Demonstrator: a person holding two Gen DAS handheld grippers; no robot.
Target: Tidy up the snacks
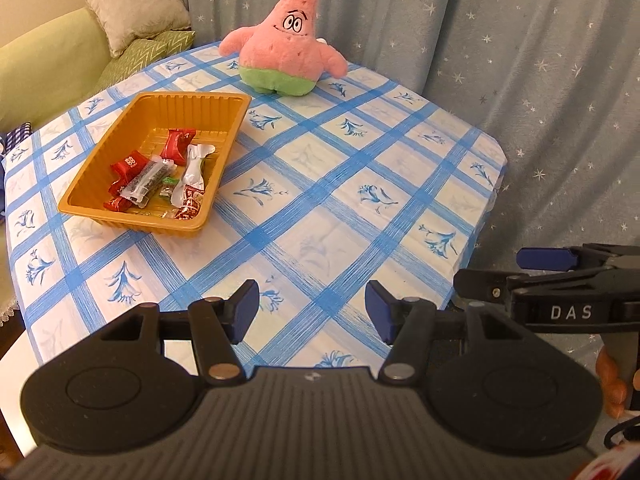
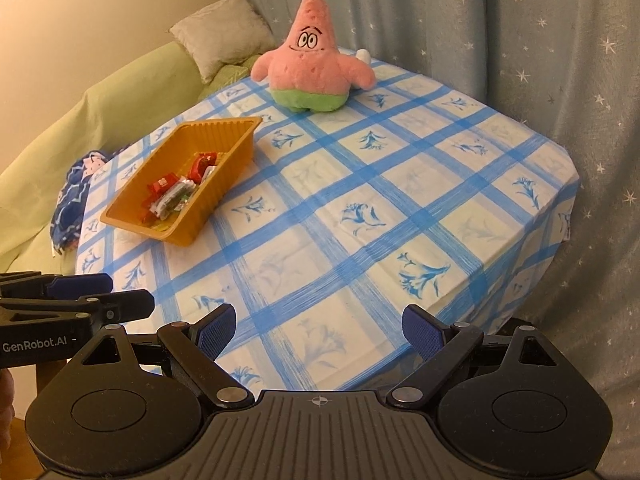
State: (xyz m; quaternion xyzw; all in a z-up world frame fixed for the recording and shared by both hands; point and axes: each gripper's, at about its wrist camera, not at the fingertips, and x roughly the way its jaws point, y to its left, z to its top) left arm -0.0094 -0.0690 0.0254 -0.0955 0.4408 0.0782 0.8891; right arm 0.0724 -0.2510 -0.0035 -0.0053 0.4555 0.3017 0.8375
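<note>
An orange plastic tray [image 1: 100, 178] sits on the left part of the table and holds several wrapped snacks [image 1: 160, 176], red, clear and white. It also shows in the right wrist view [image 2: 224, 148] with the snacks [image 2: 176, 192] inside. My left gripper [image 1: 312, 308] is open and empty above the table's near edge. My right gripper [image 2: 318, 332] is open and empty, held beside the left one, near the front edge. Each gripper shows sideways in the other's view: the right [image 1: 560, 280], the left [image 2: 72, 304].
A pink star-shaped plush toy [image 1: 286, 40] stands at the table's far side, also in the right wrist view [image 2: 314, 58]. The table has a blue checked cloth [image 1: 340, 184]. A green sofa [image 1: 44, 64] with cushions is left; a starred curtain [image 1: 520, 40] hangs behind.
</note>
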